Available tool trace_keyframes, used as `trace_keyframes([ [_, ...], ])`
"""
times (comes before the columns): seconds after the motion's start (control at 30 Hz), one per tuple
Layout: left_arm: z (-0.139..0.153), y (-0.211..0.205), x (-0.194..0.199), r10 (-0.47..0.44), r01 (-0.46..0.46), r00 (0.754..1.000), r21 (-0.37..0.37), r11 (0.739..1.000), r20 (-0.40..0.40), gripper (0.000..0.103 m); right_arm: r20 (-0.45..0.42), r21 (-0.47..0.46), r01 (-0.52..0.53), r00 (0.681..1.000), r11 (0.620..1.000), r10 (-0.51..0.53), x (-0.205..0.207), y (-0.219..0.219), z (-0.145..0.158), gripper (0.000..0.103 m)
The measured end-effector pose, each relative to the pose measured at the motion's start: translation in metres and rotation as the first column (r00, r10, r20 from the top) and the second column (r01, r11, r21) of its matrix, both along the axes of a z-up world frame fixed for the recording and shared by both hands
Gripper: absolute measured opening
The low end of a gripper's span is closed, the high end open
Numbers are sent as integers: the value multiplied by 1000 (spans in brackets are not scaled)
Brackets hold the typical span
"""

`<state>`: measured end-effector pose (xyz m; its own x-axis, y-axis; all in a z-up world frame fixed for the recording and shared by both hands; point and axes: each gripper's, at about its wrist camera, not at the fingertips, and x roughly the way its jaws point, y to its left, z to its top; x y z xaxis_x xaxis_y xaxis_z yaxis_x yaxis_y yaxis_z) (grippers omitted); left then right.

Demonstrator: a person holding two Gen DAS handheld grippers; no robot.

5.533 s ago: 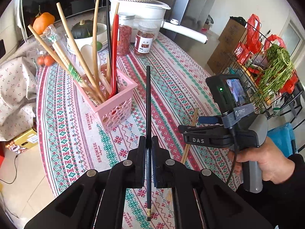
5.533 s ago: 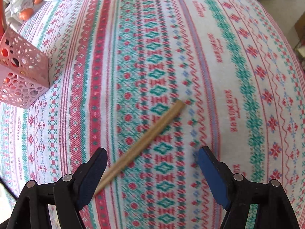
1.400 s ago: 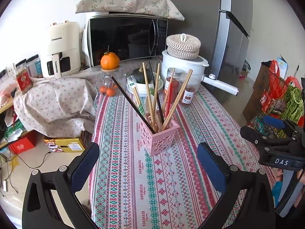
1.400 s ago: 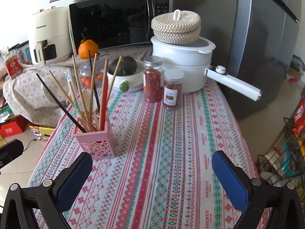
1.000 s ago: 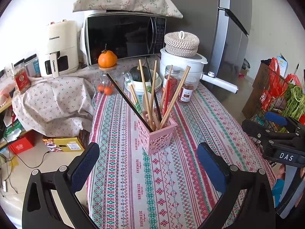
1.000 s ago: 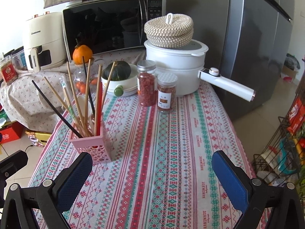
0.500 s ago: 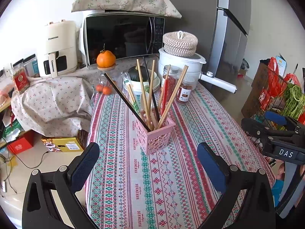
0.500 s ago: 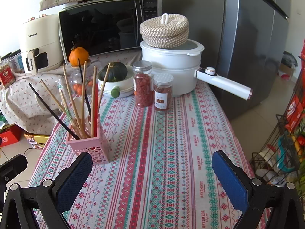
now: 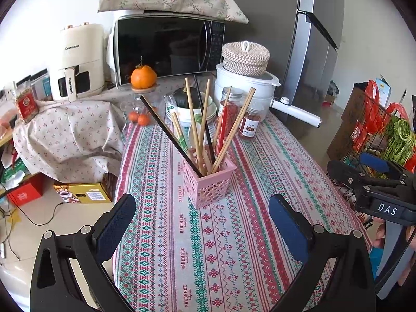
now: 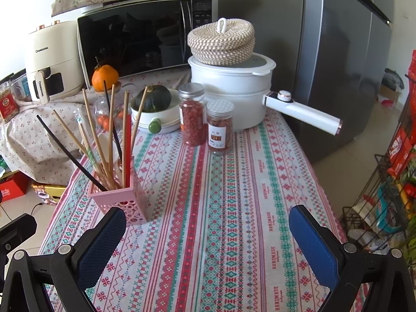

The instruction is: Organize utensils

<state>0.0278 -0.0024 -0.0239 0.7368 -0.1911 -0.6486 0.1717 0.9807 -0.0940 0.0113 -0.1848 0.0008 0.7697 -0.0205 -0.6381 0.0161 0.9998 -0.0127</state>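
A pink perforated holder (image 9: 208, 182) (image 10: 118, 199) stands on the patterned tablecloth (image 9: 260, 208) (image 10: 221, 221). It holds several chopsticks: wooden ones (image 9: 193, 127) (image 10: 95, 140), black ones (image 9: 169, 132) (image 10: 67, 153) and a red one (image 9: 221, 132) (image 10: 127, 153). My left gripper (image 9: 202, 223) hovers open and empty in front of the holder. My right gripper (image 10: 208, 236) is open and empty too, with the holder at its left. The right gripper (image 9: 374, 179), held by a hand, shows at the right edge of the left wrist view.
At the table's far end stand two red-filled jars (image 10: 191, 114) (image 10: 219, 127), a white pot (image 10: 234, 88) with a long handle and woven lid, and a bowl with a green squash (image 10: 153, 104). Microwave (image 9: 166, 46), fridge (image 10: 338, 52), wire rack (image 9: 377, 130) at right.
Since 5.5 s ago the black chopstick from my left gripper and the wooden one from the table stand in the holder. Both grippers have pulled back; over the last second they drifted slightly.
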Motion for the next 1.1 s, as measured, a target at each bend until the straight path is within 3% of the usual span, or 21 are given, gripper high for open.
trace_keyframes([
  [1.1,3,-3,-4,14,-15,1000,30,999,12,103,-10,12,15,1000,1000,-15,1,-1,-4,103],
])
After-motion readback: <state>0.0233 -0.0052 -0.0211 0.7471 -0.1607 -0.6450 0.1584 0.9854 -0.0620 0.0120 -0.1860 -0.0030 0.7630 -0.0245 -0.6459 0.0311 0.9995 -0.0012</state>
